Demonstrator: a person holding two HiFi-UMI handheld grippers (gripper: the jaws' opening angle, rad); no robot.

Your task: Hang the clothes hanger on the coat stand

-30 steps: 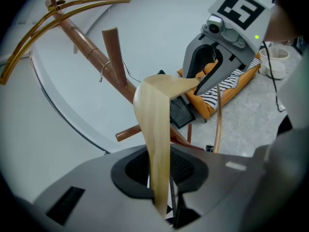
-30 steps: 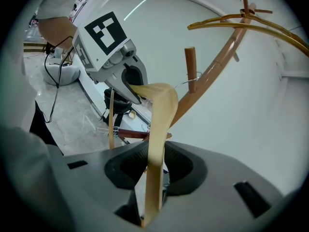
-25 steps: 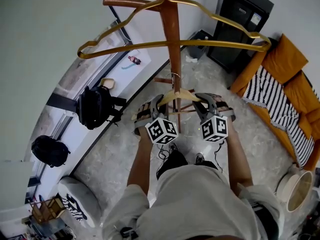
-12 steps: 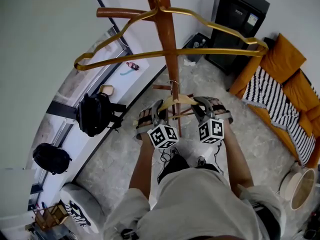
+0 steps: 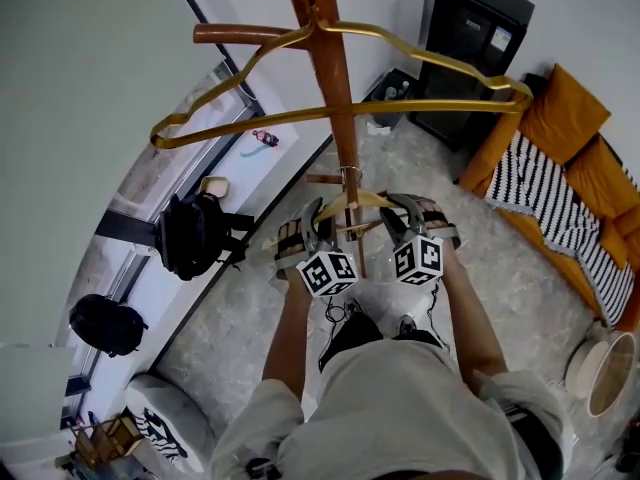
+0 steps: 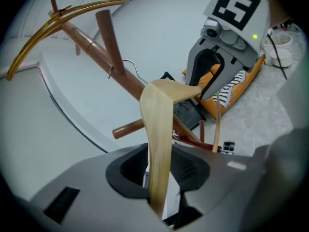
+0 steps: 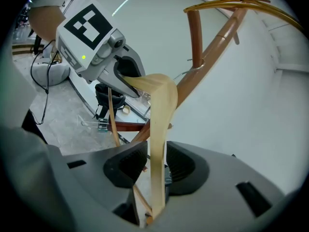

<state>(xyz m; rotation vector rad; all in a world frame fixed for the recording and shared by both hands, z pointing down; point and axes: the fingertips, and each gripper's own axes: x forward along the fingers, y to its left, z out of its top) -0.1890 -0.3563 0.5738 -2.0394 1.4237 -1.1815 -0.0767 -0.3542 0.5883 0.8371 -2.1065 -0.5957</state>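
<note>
A pale wooden hanger point(image 5: 352, 201) hangs against the brown coat stand pole point(image 5: 340, 88), its metal hook point(image 5: 347, 173) over a low peg. My left gripper point(image 5: 308, 220) holds the hanger's left arm point(image 6: 157, 129), with both pads touching the wood; its jaws have just been opening. My right gripper point(image 5: 398, 213) has the right arm point(image 7: 158, 124) between its jaws. A thin gap shows at one pad, and these jaws have just been opening too. A gold metal hanger point(image 5: 400, 100) hangs higher on the stand.
A black backpack point(image 5: 195, 213) and another black bag point(image 5: 100, 326) lie along the wall at left. A black cabinet point(image 5: 480, 48) stands behind the stand. At right are an orange sofa with a striped blanket point(image 5: 570, 168) and a white basket point(image 5: 605, 373).
The right gripper has sunk a little and drawn nearer the pole. The wooden hanger stays between both grippers by the stand.
</note>
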